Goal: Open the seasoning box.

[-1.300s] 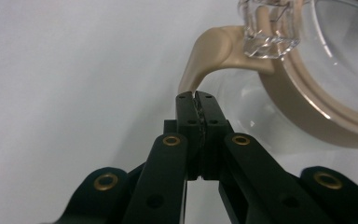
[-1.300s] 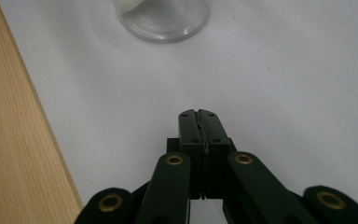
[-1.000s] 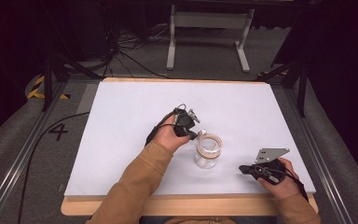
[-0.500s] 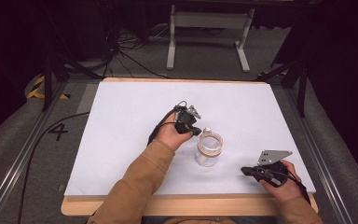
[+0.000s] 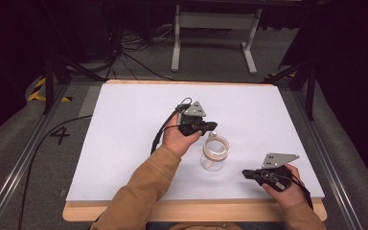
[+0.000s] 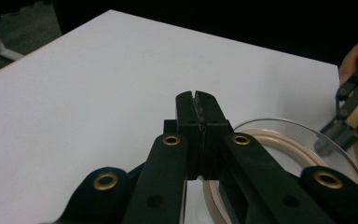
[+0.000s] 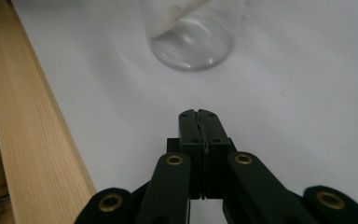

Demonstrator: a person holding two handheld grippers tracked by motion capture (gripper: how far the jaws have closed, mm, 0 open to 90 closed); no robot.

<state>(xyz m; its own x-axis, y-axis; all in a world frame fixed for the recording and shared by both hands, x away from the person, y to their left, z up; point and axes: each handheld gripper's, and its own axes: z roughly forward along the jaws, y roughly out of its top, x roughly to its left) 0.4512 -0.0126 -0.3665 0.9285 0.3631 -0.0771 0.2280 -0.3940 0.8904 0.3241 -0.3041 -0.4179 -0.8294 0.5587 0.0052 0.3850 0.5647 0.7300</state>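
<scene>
A clear glass jar [image 5: 213, 154] stands upright on the white table top [image 5: 124, 143], with a pale ring around its mouth [image 6: 279, 142]. My left gripper [image 5: 213, 126] hovers just above and behind the jar's rim, its jaws pressed together with nothing between them [image 6: 196, 99]. My right gripper [image 5: 246, 173] rests low near the table's front right, pointing left toward the jar, also shut and empty [image 7: 199, 115]. The jar's base [image 7: 192, 44] lies a short way ahead of it.
The table's wooden front edge [image 7: 23, 140] runs close beside my right gripper. A metal stand [image 5: 213, 28] and cables [image 5: 124, 52] lie on the floor beyond the table. The other hand's gripper [image 6: 354, 107] appears past the jar in the left gripper view.
My left gripper has lifted up and back from the jar's mouth. The right gripper has shifted slightly toward the front edge.
</scene>
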